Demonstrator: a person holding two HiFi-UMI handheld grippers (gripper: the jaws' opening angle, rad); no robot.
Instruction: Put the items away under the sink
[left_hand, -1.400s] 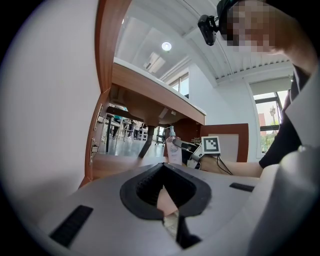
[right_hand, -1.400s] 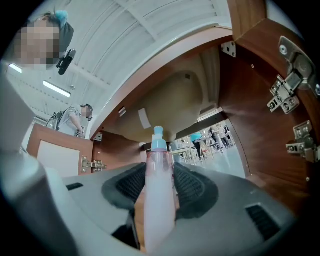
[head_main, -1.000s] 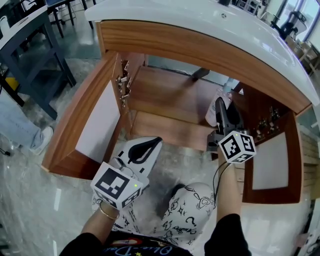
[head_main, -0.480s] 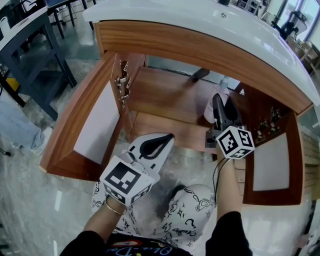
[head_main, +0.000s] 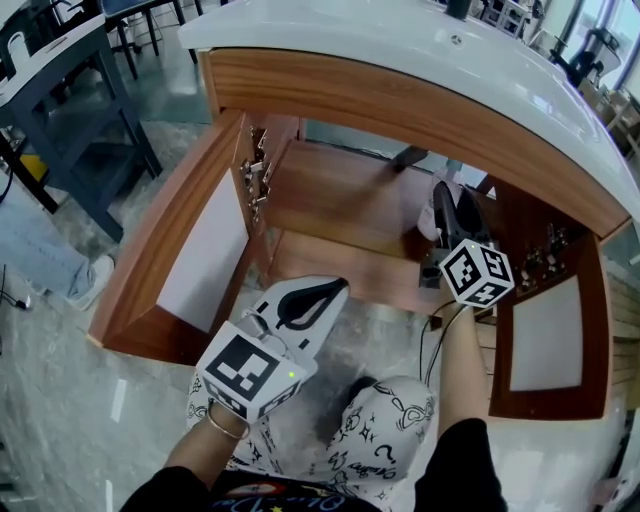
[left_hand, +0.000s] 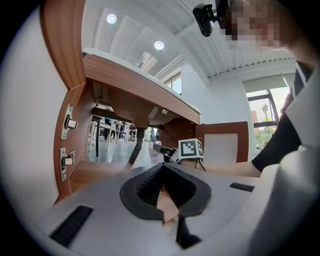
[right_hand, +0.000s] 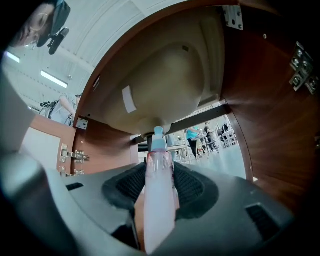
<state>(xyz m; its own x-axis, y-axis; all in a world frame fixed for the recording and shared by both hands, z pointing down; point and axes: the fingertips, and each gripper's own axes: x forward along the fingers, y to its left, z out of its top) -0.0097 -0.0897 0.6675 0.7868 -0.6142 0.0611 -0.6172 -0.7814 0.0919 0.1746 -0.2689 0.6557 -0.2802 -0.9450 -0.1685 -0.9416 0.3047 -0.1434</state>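
The only markings that read clearly are the black-and-white square patterns on the cube of each gripper. A pale sticker (right_hand: 129, 99) on the underside of the sink basin (right_hand: 170, 75) shows no print that can be made out, and the bottle (right_hand: 159, 200) shows no legible label from either view.

The right tongs (right_hand: 160, 172) are closed on the bottle, a translucent pinkish-white one with a pale blue cap. Its long axis runs along the tongs, cap end forward, pointing into the cabinet and slightly up toward the basin. In the head view the right tongs (head_main: 450, 200) reach in through the open front at the right side of the cabinet, and the bottle (head_main: 436, 200) is held above the wooden cabinet floor (head_main: 340, 200), near the right wall.

The left tongs (left_hand: 161, 167) have their tips together and grip nothing I can identify. In the head view the left tongs (head_main: 318, 292) hang outside the cabinet, in front of its lower edge, beside the open left door (head_main: 195, 250). The right door (head_main: 545, 335) also stands open. A dark drain pipe (head_main: 405, 153) slants at the back, and the white counter (head_main: 400, 40) tops the cabinet
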